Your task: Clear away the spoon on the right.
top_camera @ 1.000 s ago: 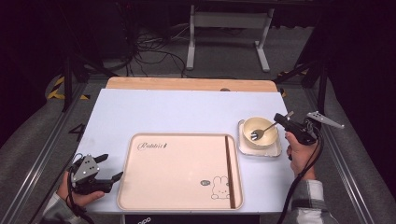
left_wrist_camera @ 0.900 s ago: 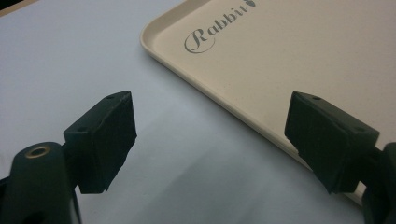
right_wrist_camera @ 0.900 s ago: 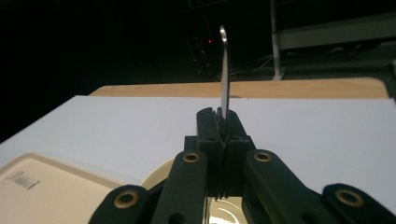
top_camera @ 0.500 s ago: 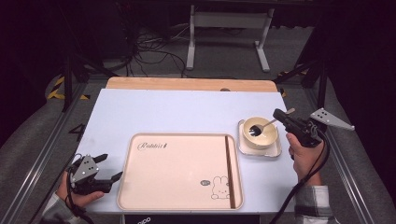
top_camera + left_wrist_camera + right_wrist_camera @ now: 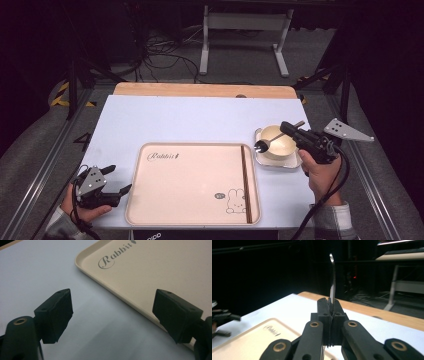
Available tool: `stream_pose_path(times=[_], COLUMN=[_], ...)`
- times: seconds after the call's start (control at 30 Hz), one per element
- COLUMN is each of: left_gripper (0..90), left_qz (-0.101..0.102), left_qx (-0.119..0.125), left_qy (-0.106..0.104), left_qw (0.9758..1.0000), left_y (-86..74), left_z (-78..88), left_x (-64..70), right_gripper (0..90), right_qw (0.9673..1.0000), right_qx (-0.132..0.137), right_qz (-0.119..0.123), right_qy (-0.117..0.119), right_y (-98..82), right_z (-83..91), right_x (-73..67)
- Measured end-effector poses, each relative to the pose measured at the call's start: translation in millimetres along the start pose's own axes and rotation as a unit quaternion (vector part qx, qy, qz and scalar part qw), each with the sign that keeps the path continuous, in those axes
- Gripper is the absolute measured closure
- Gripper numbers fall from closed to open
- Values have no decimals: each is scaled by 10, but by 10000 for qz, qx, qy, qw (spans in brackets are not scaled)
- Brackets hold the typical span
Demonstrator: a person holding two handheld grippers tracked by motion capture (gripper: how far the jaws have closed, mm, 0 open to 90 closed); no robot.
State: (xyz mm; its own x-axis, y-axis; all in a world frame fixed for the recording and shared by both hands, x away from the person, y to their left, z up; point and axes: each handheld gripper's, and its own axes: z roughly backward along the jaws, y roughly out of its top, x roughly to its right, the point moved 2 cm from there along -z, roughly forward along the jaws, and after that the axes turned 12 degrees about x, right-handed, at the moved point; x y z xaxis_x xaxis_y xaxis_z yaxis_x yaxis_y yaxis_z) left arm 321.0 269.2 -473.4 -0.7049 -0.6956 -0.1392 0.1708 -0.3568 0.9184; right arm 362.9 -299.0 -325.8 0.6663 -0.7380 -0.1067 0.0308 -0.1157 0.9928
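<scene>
So the beige tray (image 5: pixel 192 182) sits in the middle of the white table (image 5: pixel 175 120) with just a dark chopstick (image 5: pixel 245 182) lying along its right edge. Right of it, a cream bowl (image 5: pixel 276 142) on a small square dish (image 5: pixel 260 157), looks empty. Right gripper (image 5: pixel 292 131) is clamped tight on a spoon (image 5: pixel 272 141), held over the bowl. Left gripper (image 5: pixel 115 181) rests wide open by the tray's left edge, nothing in it.
</scene>
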Motion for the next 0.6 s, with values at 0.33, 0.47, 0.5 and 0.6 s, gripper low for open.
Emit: stream_pose_path(times=[0.33, 0.47, 0.5, 0.6], left_gripper=[173, 173, 173, 172], left_qz=[4, -8, 4, -10], left_qx=[-4, -12, -7, -22], left_qy=[2, -24, -27, -44], left_qw=[10000, 10000, 10000, 10000], left_y=[2, 0, 0, 3], left_z=[-1, -3, -5, -5], left_x=[1, 0, 6, 11], right_gripper=[897, 896, 897, 896], right_qw=[9943, 9873, 9843, 9755], right_qx=[-720, -1064, -1182, -1505], right_qz=[72, -42, -119, -289], right_qy=[785, 1179, 1302, 1580], right_y=[-285, -433, -473, -588], right_z=[-287, -385, -409, -484], right_x=[-405, -513, -533, -586])
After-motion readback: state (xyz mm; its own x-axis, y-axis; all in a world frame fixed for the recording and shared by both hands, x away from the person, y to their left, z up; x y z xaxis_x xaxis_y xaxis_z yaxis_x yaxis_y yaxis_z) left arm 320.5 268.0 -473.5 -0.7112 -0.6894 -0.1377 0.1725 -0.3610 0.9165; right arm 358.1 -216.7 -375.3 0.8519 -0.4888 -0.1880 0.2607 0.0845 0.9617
